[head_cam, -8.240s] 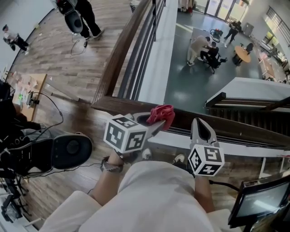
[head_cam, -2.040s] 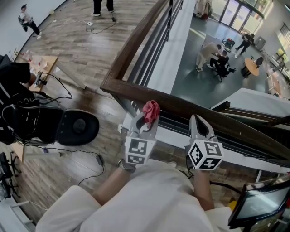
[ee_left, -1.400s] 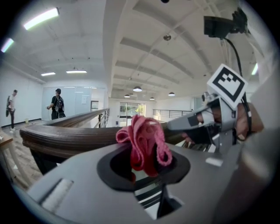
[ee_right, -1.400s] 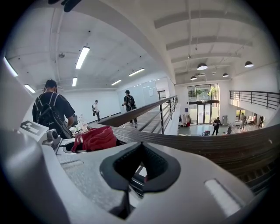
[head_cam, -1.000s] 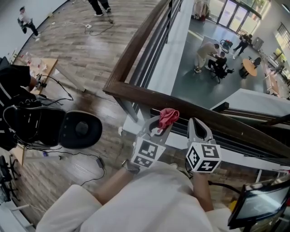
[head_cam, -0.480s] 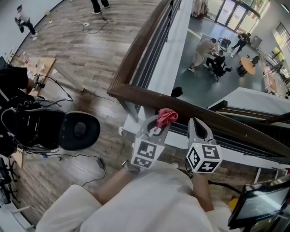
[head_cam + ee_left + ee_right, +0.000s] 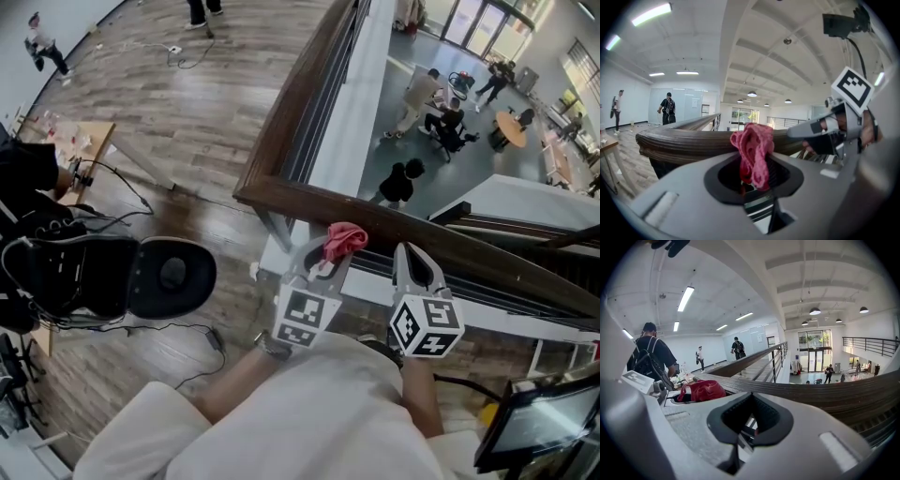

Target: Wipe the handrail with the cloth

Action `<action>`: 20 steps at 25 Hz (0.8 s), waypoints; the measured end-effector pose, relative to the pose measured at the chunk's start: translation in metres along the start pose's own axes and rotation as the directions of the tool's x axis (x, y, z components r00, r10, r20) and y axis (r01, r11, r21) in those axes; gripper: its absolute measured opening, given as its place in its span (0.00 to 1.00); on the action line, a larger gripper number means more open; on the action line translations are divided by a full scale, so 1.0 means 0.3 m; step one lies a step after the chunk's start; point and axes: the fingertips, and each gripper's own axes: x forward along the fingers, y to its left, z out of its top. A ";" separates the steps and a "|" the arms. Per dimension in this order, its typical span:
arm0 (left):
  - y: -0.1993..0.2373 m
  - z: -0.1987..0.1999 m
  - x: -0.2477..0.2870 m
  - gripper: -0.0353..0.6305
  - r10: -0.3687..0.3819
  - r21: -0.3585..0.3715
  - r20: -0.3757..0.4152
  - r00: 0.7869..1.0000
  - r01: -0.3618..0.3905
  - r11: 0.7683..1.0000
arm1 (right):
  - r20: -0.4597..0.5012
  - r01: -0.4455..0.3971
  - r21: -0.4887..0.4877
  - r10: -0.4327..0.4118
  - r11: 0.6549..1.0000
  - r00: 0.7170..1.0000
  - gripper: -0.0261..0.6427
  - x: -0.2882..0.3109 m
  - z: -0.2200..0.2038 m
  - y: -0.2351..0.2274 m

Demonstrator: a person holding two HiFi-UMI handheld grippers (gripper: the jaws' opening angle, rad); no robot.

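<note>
A dark wooden handrail (image 7: 487,258) crosses in front of me and turns away at a corner (image 7: 251,192). My left gripper (image 7: 330,258) is shut on a crumpled pink cloth (image 7: 344,239), which sits against the rail's near top edge, right of the corner. In the left gripper view the cloth (image 7: 753,149) sticks up from the left gripper (image 7: 754,164) in front of the handrail (image 7: 679,140). My right gripper (image 7: 413,260) is beside it, shut and holding nothing, its tips at the rail. The right gripper view shows the right gripper (image 7: 751,401), the cloth (image 7: 703,390) and the handrail (image 7: 825,394).
Beyond the rail is a drop to a lower floor with people around tables (image 7: 441,127). A black chair (image 7: 164,277) and cables lie on the wood floor at my left. A monitor (image 7: 539,427) stands at the lower right. People stand far back (image 7: 668,108).
Since two seconds ago the left gripper has carried the cloth to the right along the rail, closer to the right gripper. Over the last half second it has barely moved.
</note>
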 end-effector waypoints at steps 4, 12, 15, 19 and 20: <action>0.021 -0.006 -0.014 0.23 0.005 -0.004 0.002 1.000 -0.005 1.000 | -0.003 0.003 0.003 -0.003 1.000 1.000 0.04 0.001 -0.005 0.020; 0.111 -0.009 -0.066 0.23 0.061 -0.030 -0.004 0.998 -0.061 0.998 | -0.002 -0.022 -0.004 0.022 1.000 1.000 0.04 0.018 0.026 0.076; 0.145 -0.013 -0.085 0.23 0.090 -0.042 -0.007 0.996 -0.090 0.995 | -0.003 -0.036 -0.008 0.036 0.999 0.999 0.04 0.023 0.034 0.094; 0.191 -0.017 -0.111 0.23 0.132 -0.052 -0.014 0.991 -0.132 0.990 | -0.007 -0.055 -0.015 0.055 0.998 0.998 0.04 0.033 0.046 0.115; 0.201 -0.019 -0.119 0.23 0.140 -0.049 -0.016 0.990 -0.141 0.989 | -0.009 -0.060 -0.016 0.060 0.998 0.998 0.04 0.036 0.048 0.122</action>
